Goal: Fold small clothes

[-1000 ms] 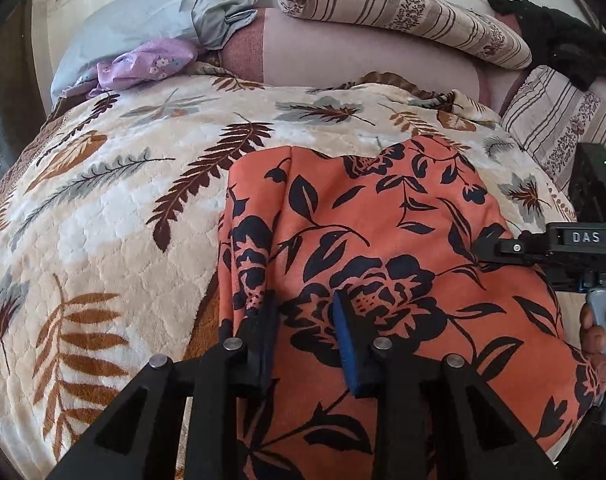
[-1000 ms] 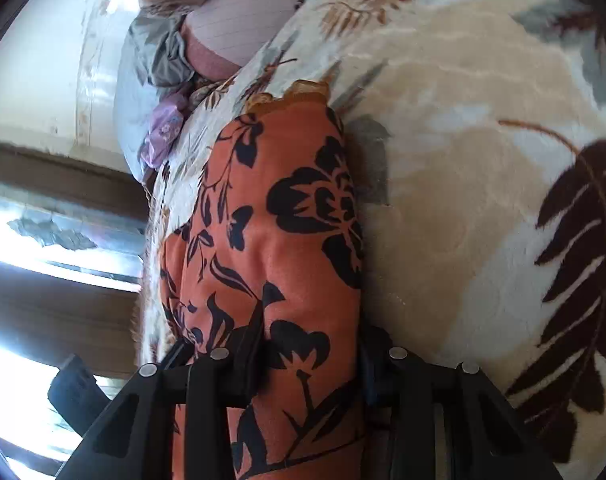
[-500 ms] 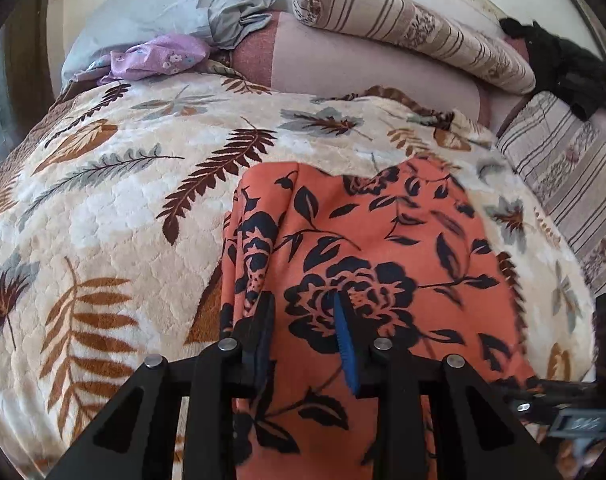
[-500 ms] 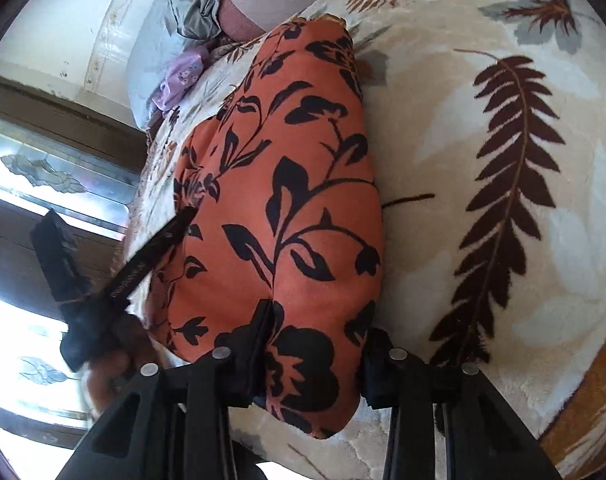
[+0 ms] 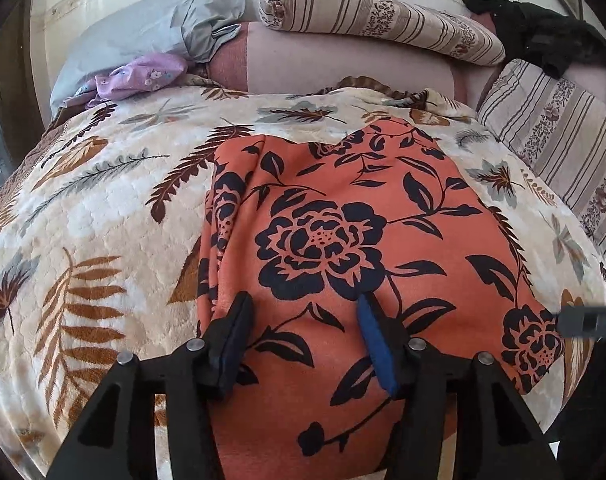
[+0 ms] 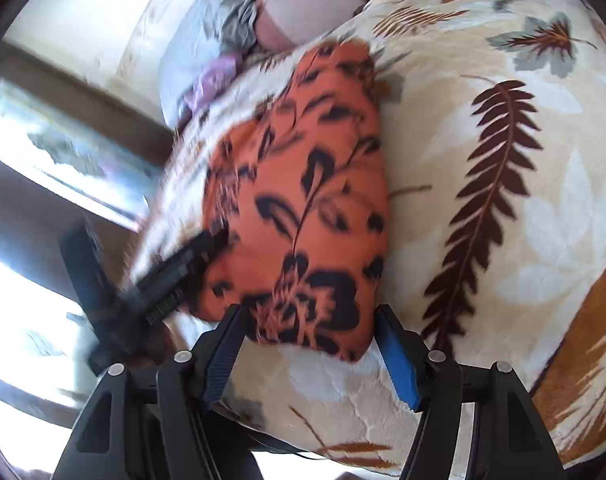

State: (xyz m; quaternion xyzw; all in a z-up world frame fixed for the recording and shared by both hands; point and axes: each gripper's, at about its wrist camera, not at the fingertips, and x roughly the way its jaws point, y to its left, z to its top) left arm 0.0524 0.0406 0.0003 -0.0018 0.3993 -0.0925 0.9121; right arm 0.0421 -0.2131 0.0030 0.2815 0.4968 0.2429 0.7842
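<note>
Garment: orange cloth with black flower print (image 5: 343, 248), which I read as the small piece of clothing; it lies flat on the leaf-patterned blanket (image 5: 83, 220), its left edge bunched into narrow folds.
Left gripper (image 5: 305, 322): I see it low over the near part of the garment, pointing toward the striped bolster pillow (image 5: 379, 16); jaws spread apart with cloth lying between them, nothing pinched.
Left fingers: the blue-padded one (image 5: 377, 344) rests against the print just below the large black flower; whether the other presses the cloth I cannot tell.
Right gripper (image 6: 309, 340): I see it at the garment's near corner, rolled so the bed looks tipped on its side; jaws wide, straddling the corner without closing on it.
Right view quality: blurred, so I cannot tell if the pads touch the fabric.
Other tool in right view: the left gripper's black body shows at the far edge of the garment, beside the window (image 6: 63, 152).
Beyond the garment: grey pillow (image 5: 143, 36) with a lilac flowered cloth (image 5: 139, 78) against it, both near the blanket's far left corner.
Right of the bolster pillow: black fabric heap (image 5: 543, 36) above a striped cushion (image 5: 563, 132).
</note>
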